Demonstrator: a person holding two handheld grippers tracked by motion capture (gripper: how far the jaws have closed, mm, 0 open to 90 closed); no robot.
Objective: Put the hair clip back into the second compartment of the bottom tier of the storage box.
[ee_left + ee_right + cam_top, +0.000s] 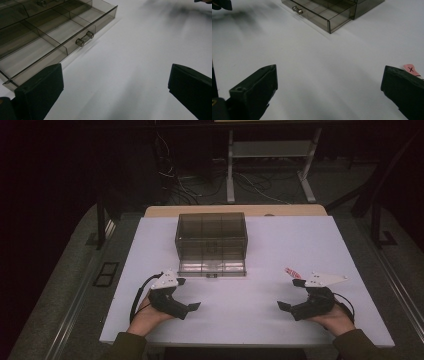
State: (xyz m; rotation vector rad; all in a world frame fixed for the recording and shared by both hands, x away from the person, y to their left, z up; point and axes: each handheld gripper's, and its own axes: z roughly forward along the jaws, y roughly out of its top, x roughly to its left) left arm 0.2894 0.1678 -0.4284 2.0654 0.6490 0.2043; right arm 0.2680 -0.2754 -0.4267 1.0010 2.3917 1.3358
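On the white table (260, 245), left gripper (176, 296) and right gripper (296, 296) rested with jaws wide and nothing between them, flanking the smoky drawer box (211, 236). Its bottom drawer (212, 266) stood pulled out, probably ready for the pink tag (292, 272) beside the right gripper.
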